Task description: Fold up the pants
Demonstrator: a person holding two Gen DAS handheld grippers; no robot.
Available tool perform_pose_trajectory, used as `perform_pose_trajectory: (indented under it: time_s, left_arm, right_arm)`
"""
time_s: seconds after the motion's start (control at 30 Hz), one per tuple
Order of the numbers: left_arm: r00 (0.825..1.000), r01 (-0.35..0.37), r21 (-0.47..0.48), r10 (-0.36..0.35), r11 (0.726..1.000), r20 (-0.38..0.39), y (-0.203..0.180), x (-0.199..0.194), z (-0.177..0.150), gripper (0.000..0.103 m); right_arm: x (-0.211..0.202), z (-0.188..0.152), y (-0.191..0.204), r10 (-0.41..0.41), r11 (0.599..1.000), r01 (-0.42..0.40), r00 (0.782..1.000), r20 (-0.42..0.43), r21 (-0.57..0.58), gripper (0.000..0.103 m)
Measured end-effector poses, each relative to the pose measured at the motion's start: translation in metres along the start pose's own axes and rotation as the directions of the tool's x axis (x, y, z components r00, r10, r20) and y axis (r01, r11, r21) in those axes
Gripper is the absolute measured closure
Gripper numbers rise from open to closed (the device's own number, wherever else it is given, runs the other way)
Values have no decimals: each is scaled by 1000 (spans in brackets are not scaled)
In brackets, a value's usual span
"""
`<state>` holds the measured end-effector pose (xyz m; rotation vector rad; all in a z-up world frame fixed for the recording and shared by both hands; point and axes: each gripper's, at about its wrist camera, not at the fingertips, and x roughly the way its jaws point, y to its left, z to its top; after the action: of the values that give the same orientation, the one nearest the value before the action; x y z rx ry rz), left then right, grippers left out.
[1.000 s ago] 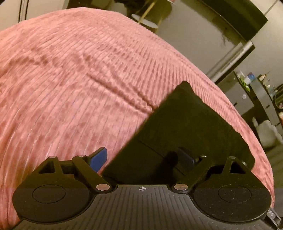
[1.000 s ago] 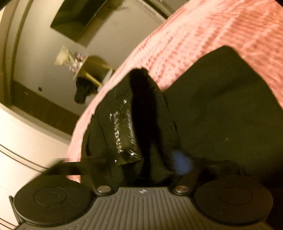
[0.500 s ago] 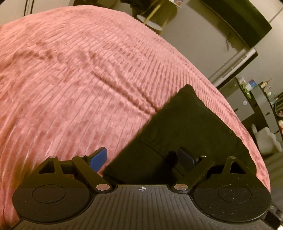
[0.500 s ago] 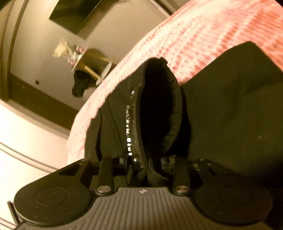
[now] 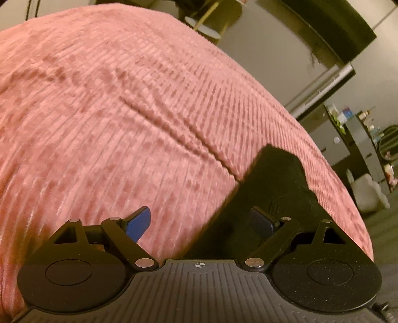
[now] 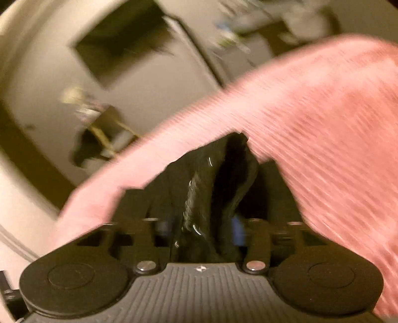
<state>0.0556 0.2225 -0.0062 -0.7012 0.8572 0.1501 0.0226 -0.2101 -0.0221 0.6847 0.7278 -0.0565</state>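
Black pants (image 5: 273, 188) lie folded on a pink ribbed bedspread (image 5: 124, 111), at the lower right of the left wrist view. My left gripper (image 5: 199, 213) hovers open over their left edge, its right finger above the black cloth and its left finger above the pink cover. The right wrist view is blurred by motion. There a raised bunch of the pants (image 6: 223, 169) with a shiny strip stands between the jaws of my right gripper (image 6: 200, 226). Those jaws are opening, and a narrow gap shows beside each blue pad.
The bedspread (image 6: 323, 136) drops off at the bed's edge on the right. Past it are a small round table with gold legs (image 5: 209, 22), dark shelves with bottles (image 5: 360, 129), a white object on the floor (image 5: 370, 193) and a dark frame on the wall (image 6: 122, 47).
My right gripper closed in on the raised fold, then spread wider while lifting and swinging, so the fold looks smaller and the view is smeared. The left gripper stayed put and open.
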Motion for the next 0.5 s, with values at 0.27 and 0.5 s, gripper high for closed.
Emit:
perform_pose_trajectory:
  time_s: [0.27,0.5]
  left_arm:
    - [1000,8,14,-8,1000,-26,-3,3,-3,11]
    - [999,23,41,-22,999,-26,-8,0,-5,11]
  right_arm:
    - [-22,-33,-66,153,944,-138,988,-28,299,27]
    - [1,-37,-67,247,885,-237,969,28,400,41]
